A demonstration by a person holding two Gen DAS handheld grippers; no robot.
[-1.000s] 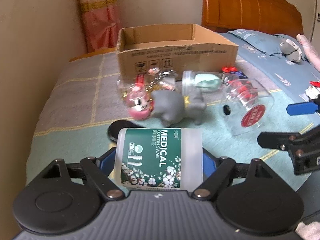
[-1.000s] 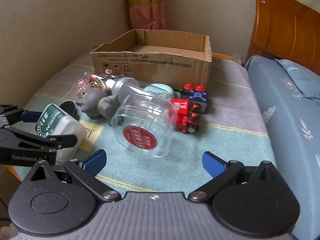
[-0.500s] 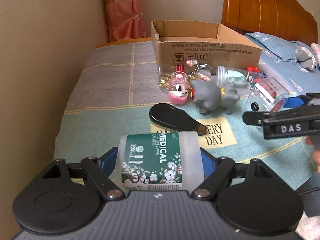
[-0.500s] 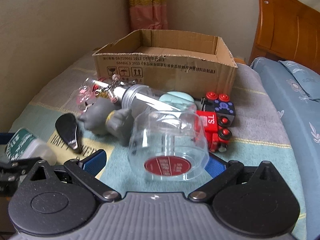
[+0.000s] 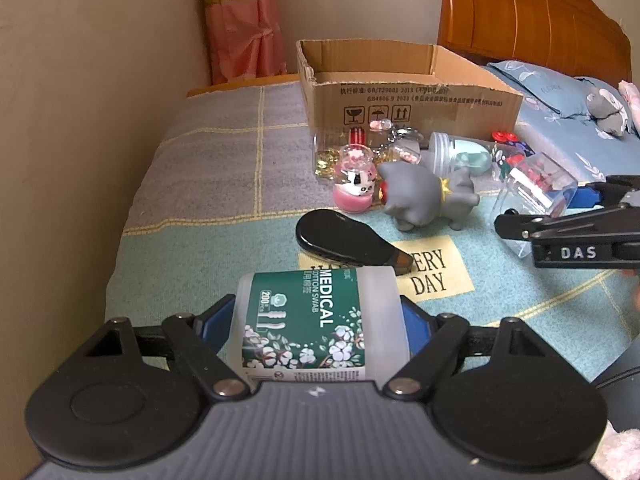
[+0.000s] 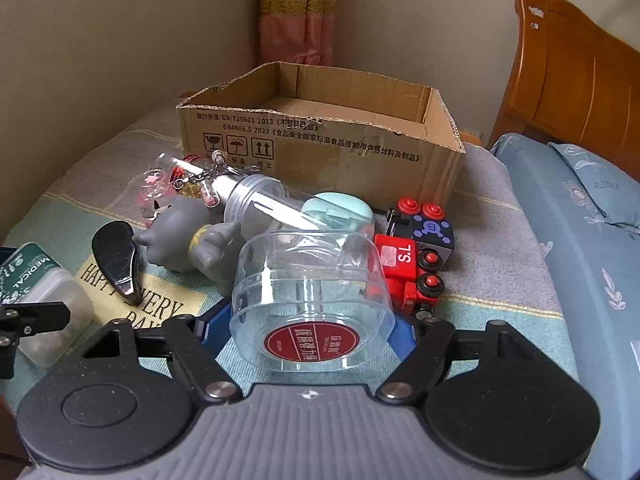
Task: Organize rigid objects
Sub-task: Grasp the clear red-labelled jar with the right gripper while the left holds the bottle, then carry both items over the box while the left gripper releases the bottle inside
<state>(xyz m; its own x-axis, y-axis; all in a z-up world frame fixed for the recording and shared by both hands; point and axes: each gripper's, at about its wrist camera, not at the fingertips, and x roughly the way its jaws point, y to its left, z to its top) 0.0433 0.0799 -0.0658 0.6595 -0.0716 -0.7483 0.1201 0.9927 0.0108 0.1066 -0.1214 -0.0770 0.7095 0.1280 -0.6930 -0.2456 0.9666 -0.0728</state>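
Left wrist view: left gripper (image 5: pixel 318 320) fingers clamp the cotton swab box (image 5: pixel 316 320) on both sides. It is held above the bed (image 5: pixel 208 184), nearer the camera than the cardboard box (image 5: pixel 404 96). Black shoehorn (image 5: pixel 344 240) and grey cat figure (image 5: pixel 428 196) lie between them.

Right wrist view: right gripper (image 6: pixel 312 326) fingers closing, clear jar (image 6: pixel 310 300) between them, blue pads at its sides. The jar lies on its side in front of the cardboard box (image 6: pixel 320 144); red toy train (image 6: pixel 412 264) is just right of it.
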